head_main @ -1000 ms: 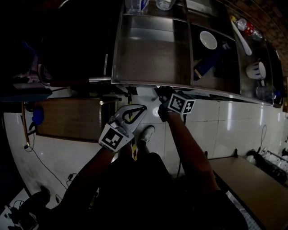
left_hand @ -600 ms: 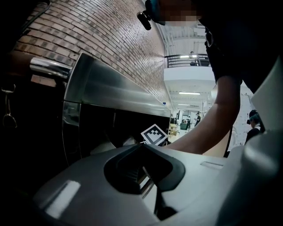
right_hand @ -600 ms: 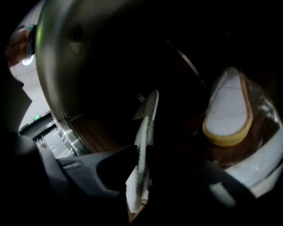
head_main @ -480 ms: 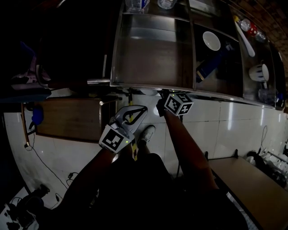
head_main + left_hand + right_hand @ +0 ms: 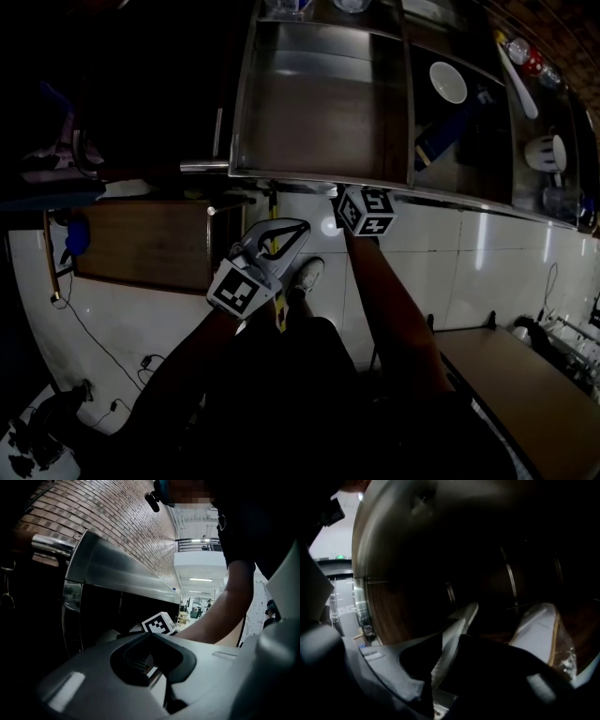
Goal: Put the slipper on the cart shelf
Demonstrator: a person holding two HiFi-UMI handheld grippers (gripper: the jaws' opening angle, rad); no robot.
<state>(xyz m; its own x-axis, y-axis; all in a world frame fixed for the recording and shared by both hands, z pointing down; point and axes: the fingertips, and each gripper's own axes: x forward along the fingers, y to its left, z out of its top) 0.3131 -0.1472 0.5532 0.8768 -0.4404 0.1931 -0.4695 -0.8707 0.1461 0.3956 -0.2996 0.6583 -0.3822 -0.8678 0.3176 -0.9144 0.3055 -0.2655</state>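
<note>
In the right gripper view a pale slipper (image 5: 467, 615) runs out from between the jaws of my right gripper (image 5: 451, 638) into the dark lower shelf of the steel cart (image 5: 393, 541). The jaws are opening; a dark gap shows on the slipper's left side. A second pale slipper (image 5: 538, 629) lies further right on that shelf. In the head view only the right gripper's marker cube (image 5: 366, 211) shows, its jaws hidden under the cart's edge (image 5: 319, 176). My left gripper (image 5: 300, 227) hovers lower left of it, shut and empty.
The cart's top tray (image 5: 319, 103) is bare steel; its right side holds a white bowl (image 5: 448, 82), a blue item (image 5: 436, 141) and a white mug (image 5: 541, 152). A low wooden table (image 5: 141, 246) stands left, a wooden bench (image 5: 525, 394) lower right. A shoe (image 5: 305, 275) is below the grippers.
The right gripper's marker cube has moved a little left and closer under the cart's edge. The left gripper has stayed in place.
</note>
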